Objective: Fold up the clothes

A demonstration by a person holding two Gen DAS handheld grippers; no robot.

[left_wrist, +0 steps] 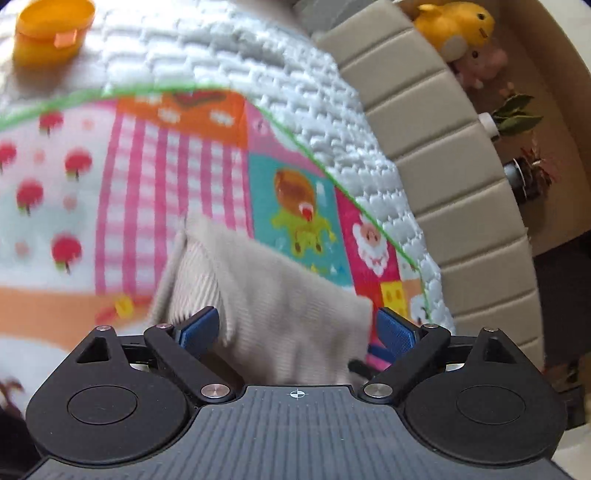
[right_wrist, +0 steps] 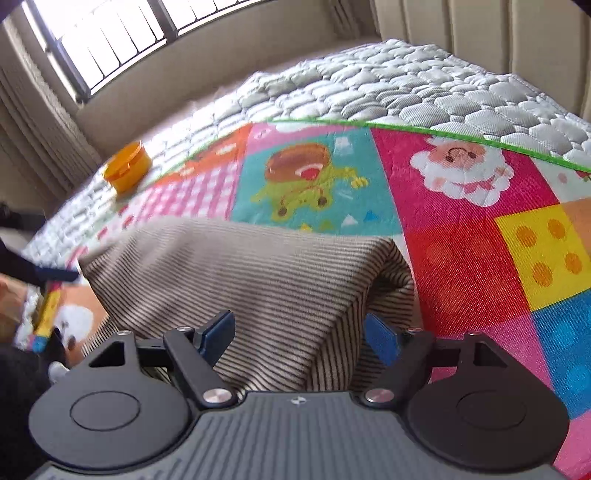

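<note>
No brand, label or legible writing appears in either view; the only markings are cartoon prints on the play mat (right_wrist: 461,236) — a Santa face, a brown character on teal, strawberries, dotted yellow squares.

The left gripper (left_wrist: 295,325) tilts down over the bed, its blue pads (left_wrist: 397,334) spread wide on either side of a beige striped garment (left_wrist: 266,291). The cloth fills the gap, but neither pad presses it. The right gripper (right_wrist: 299,334) also points downward, its jaws moderately wide, the same garment (right_wrist: 240,273) bunched between the pads (right_wrist: 382,341) without being pinched.

The garment lies folded on the mat, just in front of both grippers. In the right view its long axis runs left to right, with a rounded fold at the right end; its stripes run along that length. In the left view it is blurred.

An orange tub (right_wrist: 127,171) sits on the quilted mattress (right_wrist: 388,85) beyond the mat. Plush toys (left_wrist: 458,26) rest behind the padded headboard (left_wrist: 424,147). A hand shows at the left edge of the right view.
</note>
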